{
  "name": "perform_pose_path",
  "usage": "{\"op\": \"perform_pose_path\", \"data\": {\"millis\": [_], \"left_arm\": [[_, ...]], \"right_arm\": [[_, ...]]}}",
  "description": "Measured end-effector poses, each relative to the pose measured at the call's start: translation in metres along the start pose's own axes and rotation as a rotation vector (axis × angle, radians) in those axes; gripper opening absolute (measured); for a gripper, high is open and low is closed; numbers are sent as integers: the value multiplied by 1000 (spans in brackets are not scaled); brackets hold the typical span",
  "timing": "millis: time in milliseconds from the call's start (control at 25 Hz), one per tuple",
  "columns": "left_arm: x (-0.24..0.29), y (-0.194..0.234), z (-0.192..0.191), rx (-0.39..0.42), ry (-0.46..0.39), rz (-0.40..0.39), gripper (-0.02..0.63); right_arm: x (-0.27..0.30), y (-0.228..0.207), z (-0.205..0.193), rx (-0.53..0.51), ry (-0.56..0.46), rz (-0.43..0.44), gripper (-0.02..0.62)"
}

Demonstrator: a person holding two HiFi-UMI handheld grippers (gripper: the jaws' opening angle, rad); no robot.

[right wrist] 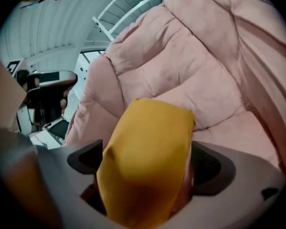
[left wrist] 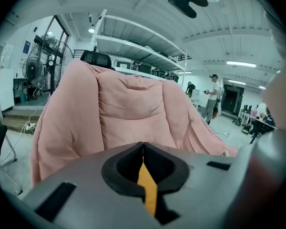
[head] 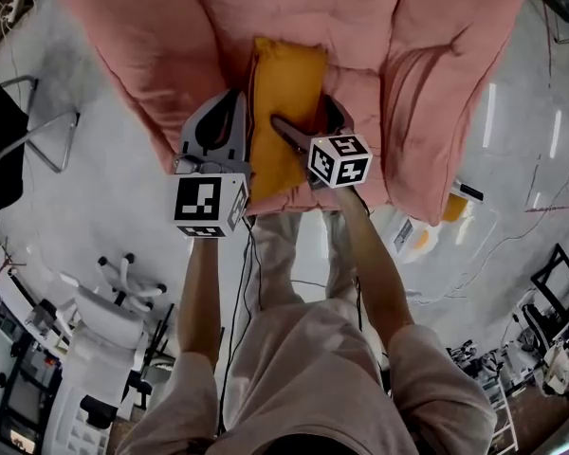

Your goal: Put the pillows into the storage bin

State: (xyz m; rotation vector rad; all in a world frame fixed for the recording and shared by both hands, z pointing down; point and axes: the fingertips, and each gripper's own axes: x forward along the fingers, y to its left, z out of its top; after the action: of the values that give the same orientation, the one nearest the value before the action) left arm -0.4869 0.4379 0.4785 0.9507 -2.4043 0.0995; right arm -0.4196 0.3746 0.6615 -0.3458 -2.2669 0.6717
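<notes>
Yellow pillow (head: 283,93) lies in the seat of the pink padded armchair (head: 379,27), between the two arm cushions, one end towards the backrest and the other at the seat's front edge.

Your left gripper (left wrist: 143,147): jaw tips meet; a thin strip of the yellow fabric is pinched in the seam between the pads; in the head view it sits against the pillow's left edge; marker cube (head: 209,205) faces up at its rear.

Your right gripper (right wrist: 148,161): jaws stand wide apart with the pillow's bulk between them; the pillow fills most of the gap, but a narrow gap shows beside the right-hand jaw, so no squeeze is evident; in the head view one jaw lies across the pillow's top face and the other against the pink cushion to its right; second marker cube (head: 339,159) tilted.

Both of your forearms reach forward over grey floor (head: 104,178); a person (left wrist: 212,97) stands far behind the chair.
</notes>
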Motion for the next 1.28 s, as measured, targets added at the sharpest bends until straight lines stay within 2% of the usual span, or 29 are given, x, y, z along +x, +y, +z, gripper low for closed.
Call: {"op": "perform_pose_path", "data": {"millis": [120, 320, 720, 1040, 1160, 1280], "left_arm": [[4, 4, -3, 0, 6, 0, 11], [5, 13, -5, -8, 9, 5, 11], [5, 21, -12, -23, 20, 17, 11], [1, 15, -11, -18, 22, 17, 11], [-1, 14, -9, -15, 19, 18, 11], [-3, 12, -4, -8, 14, 18, 11]], "right_arm": [[15, -8, -18, 52, 32, -4, 577], [37, -3, -32, 137, 36, 37, 578], [58, 4, -40, 175, 113, 90, 577], [45, 12, -34, 136, 143, 103, 414], [37, 17, -27, 108, 134, 107, 396], [25, 27, -13, 27, 102, 113, 394]]}}
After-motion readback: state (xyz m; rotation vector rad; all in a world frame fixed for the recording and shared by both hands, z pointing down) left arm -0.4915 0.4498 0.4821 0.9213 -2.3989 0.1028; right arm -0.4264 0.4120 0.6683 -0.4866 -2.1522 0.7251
